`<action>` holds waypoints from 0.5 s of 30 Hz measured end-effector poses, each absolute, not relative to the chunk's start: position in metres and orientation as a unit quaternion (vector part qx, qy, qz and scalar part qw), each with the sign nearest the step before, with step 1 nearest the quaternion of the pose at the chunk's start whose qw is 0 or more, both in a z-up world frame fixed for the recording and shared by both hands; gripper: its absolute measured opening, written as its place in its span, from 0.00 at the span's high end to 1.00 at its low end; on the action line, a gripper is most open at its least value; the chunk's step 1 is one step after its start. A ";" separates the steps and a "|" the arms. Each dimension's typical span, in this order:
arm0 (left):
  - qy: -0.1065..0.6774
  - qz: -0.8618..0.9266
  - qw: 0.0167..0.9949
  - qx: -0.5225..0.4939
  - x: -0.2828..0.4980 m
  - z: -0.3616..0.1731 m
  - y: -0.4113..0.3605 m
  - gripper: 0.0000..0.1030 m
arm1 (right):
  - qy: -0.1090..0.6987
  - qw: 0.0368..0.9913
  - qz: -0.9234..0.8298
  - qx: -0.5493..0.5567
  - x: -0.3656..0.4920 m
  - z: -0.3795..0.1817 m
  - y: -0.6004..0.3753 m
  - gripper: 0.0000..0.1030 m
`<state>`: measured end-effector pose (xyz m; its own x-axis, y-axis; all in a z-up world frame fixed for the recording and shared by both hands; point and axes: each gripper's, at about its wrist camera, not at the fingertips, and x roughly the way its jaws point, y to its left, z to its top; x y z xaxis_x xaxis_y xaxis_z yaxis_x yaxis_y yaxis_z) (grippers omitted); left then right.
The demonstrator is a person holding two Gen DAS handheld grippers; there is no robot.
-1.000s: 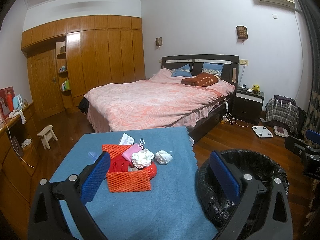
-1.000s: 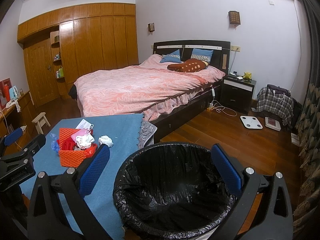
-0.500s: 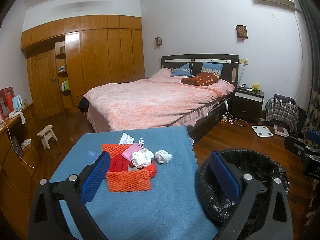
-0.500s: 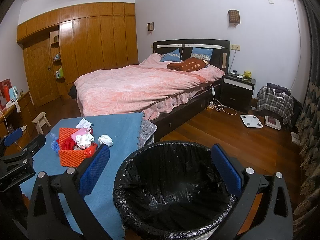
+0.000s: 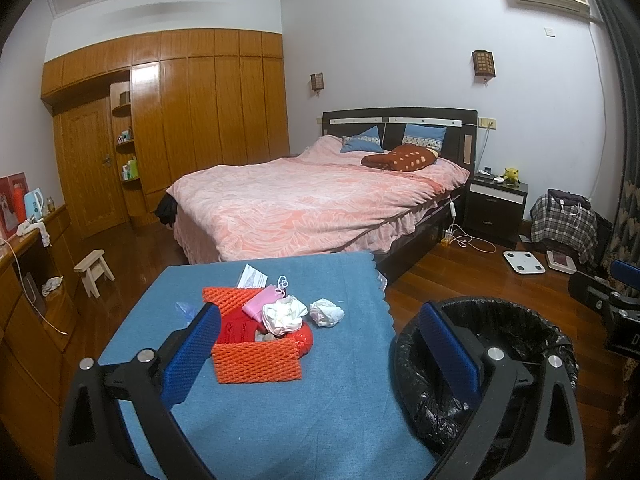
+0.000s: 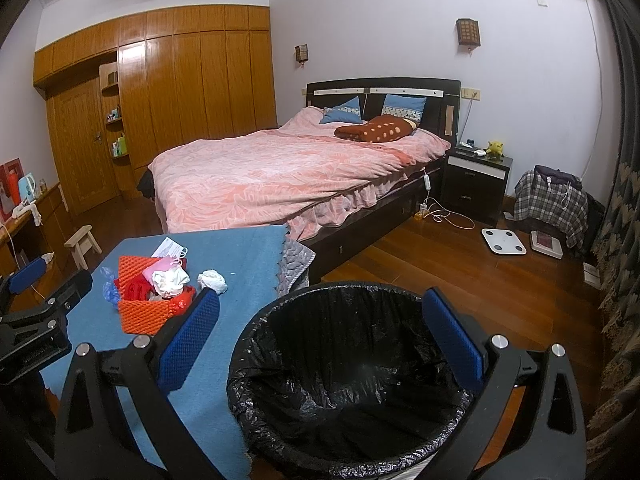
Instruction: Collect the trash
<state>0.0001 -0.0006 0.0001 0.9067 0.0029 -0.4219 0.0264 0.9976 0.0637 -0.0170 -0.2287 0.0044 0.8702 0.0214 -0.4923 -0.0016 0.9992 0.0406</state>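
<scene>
Ahead of the left claw [image 5: 320, 352], spread wide and empty: a heap of trash [image 5: 260, 332] on the blue worktop [image 5: 280, 408] — orange foam netting, red wrapper, pink scrap, crumpled white tissue [image 5: 326, 312] just right of the heap. Under the right claw [image 6: 320, 348], likewise wide and empty: a black-lined bin [image 6: 344, 380].

Left gripper [image 5: 320, 344] is held level, jaws spread wide, nothing between the blue pads [image 5: 192, 354]. Right gripper [image 6: 320, 336], beside it, likewise gapes empty.
</scene>
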 end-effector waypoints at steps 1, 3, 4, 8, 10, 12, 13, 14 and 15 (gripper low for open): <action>0.216 -0.006 0.976 0.034 0.000 0.000 -0.001 0.06 | 0.255 0.967 0.006 0.019 -0.017 0.004 -0.229 0.04; 0.216 -0.006 0.976 0.034 0.000 0.000 0.000 0.06 | 0.256 0.967 0.006 0.019 -0.017 0.004 -0.229 0.04; 0.216 -0.006 0.976 0.034 0.000 0.000 0.000 0.06 | 0.255 0.967 0.007 0.020 -0.017 0.005 -0.229 0.04; 0.216 -0.005 0.976 0.034 0.000 0.000 0.000 0.06 | 0.255 0.967 0.007 0.019 -0.018 0.004 -0.228 0.04; 0.217 -0.005 0.976 0.034 0.000 0.000 0.000 0.06 | 0.255 0.967 0.007 0.019 -0.018 0.004 -0.228 0.04; 0.217 -0.005 0.976 0.034 -0.001 -0.003 -0.001 0.06 | 0.256 0.967 0.007 0.019 -0.016 0.000 -0.225 0.04; 0.217 -0.005 0.976 0.034 -0.001 -0.003 -0.001 0.06 | 0.256 0.967 0.007 0.019 -0.016 0.000 -0.224 0.04; 0.217 -0.005 0.976 0.033 -0.001 -0.003 -0.001 0.06 | 0.256 0.966 0.008 0.019 -0.015 0.002 -0.224 0.04; 0.217 -0.006 0.976 0.033 -0.001 -0.003 -0.001 0.06 | 0.256 0.966 0.008 0.018 -0.015 0.001 -0.224 0.04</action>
